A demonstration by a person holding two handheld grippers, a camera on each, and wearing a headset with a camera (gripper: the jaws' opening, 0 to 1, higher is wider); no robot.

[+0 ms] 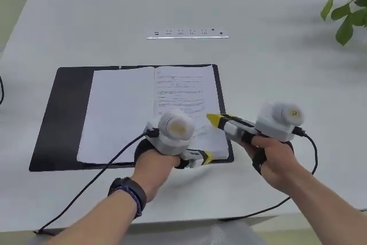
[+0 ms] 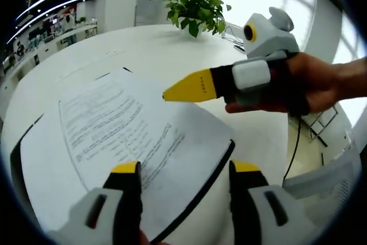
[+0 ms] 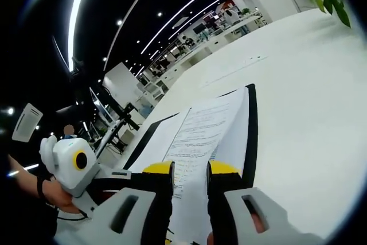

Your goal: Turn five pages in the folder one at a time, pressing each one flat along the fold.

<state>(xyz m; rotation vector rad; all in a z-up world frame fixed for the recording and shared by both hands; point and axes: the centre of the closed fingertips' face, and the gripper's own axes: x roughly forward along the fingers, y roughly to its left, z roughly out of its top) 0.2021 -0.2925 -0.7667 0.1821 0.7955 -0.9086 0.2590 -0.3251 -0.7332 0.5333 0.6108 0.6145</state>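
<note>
A black folder (image 1: 63,119) lies open on the white table, with a blank left page (image 1: 117,113) and a printed right page (image 1: 180,93). My left gripper (image 1: 203,156) sits at the folder's near right corner (image 2: 221,159), open wide, with the corner of the page and cover between its jaws, untouched. My right gripper (image 1: 215,120) points left and hovers just above the printed page (image 2: 114,124) near its right edge. Its jaws stand close together with a narrow gap and nothing in them (image 3: 191,167). From the left gripper view its yellow tip (image 2: 186,87) floats over the paper.
A flush socket strip (image 1: 186,33) lies in the table beyond the folder. A potted plant (image 1: 344,1) stands at the far right. Cables trail from both grippers toward the table's front edge (image 1: 172,222).
</note>
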